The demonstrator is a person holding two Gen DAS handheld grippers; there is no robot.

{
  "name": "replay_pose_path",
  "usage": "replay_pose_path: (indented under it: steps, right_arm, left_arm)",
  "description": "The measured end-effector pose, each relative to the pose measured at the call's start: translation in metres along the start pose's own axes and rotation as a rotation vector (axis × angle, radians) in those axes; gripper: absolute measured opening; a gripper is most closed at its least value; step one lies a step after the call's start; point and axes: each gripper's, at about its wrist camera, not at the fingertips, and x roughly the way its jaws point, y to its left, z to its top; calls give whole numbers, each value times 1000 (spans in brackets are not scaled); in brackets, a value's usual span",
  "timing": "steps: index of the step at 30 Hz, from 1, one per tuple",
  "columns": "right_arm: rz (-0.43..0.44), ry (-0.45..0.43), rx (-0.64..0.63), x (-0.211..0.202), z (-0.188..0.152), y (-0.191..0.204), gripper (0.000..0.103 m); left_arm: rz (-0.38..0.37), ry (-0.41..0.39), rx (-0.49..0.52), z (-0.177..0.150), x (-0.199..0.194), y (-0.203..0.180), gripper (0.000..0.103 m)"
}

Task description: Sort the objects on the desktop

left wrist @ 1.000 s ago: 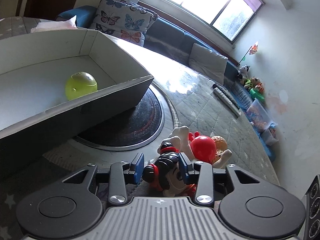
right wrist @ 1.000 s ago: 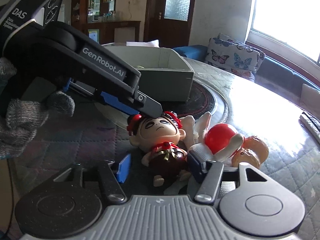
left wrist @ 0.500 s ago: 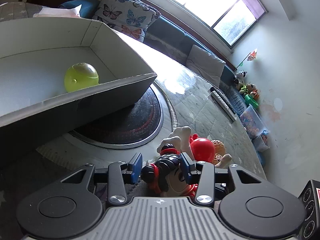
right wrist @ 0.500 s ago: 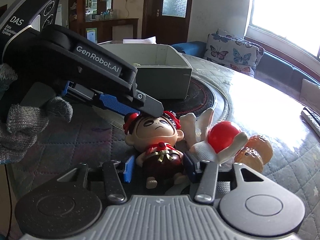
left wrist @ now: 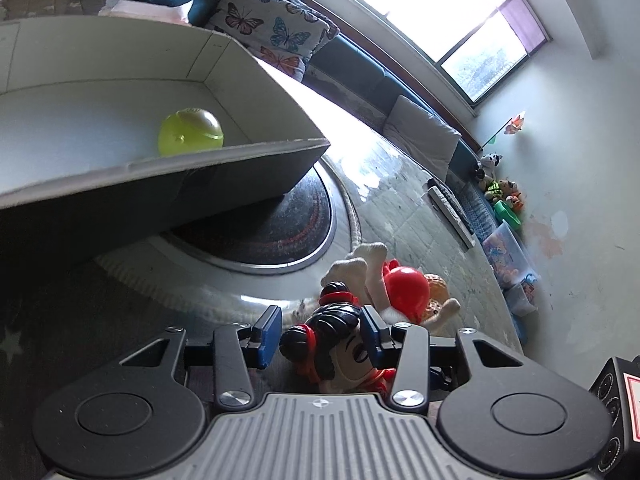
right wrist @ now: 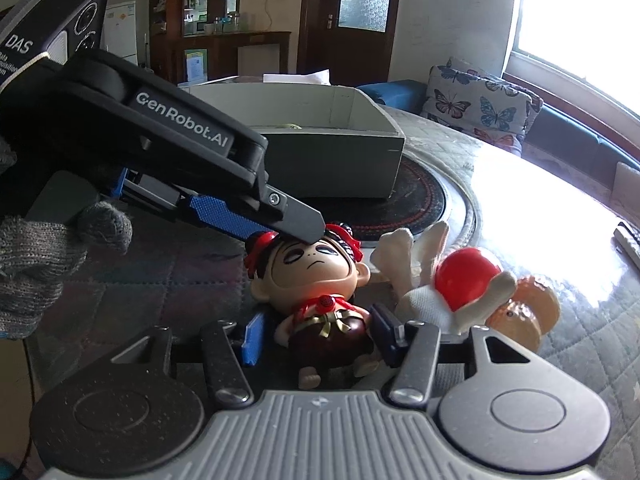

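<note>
A doll (right wrist: 320, 280) with black hair, red bows and a dark red body lies on its back on the table. My left gripper (left wrist: 320, 334) straddles its head (left wrist: 340, 344), its jaws close around the head; whether they grip it I cannot tell. My right gripper (right wrist: 318, 332) has its blue pads on either side of the doll's body, open. Next to the doll lie a white glove (right wrist: 424, 296), a red ball (right wrist: 464, 280) and an orange toy (right wrist: 532, 312). A grey box (left wrist: 168, 176) holds a yellow-green ball (left wrist: 190, 132).
The box stands on a dark round turntable (left wrist: 280, 232) in the table's middle. A remote control (left wrist: 450, 210) lies at the table's far edge. A sofa with butterfly cushions (right wrist: 480, 104) runs along the window wall. A gloved hand (right wrist: 44, 248) holds the left gripper.
Both grippers have moved in closer around the doll. The right jaws have narrowed around its body. The left gripper has tilted and sits lower over the head.
</note>
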Motion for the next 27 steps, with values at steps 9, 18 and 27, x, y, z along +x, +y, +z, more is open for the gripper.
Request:
replay_pose_path:
  steps: [9, 18, 27]
  right_arm:
    - [22, -14, 16, -7, -7, 11, 55]
    - [15, -25, 55, -11, -10, 16, 54]
    - [58, -32, 50, -19, -11, 20, 54]
  left_arm:
    - [27, -38, -122, -15, -16, 7, 46]
    - [45, -48, -184, -30, -23, 3, 46]
    - [14, -34, -192, -30, -17, 5, 46]
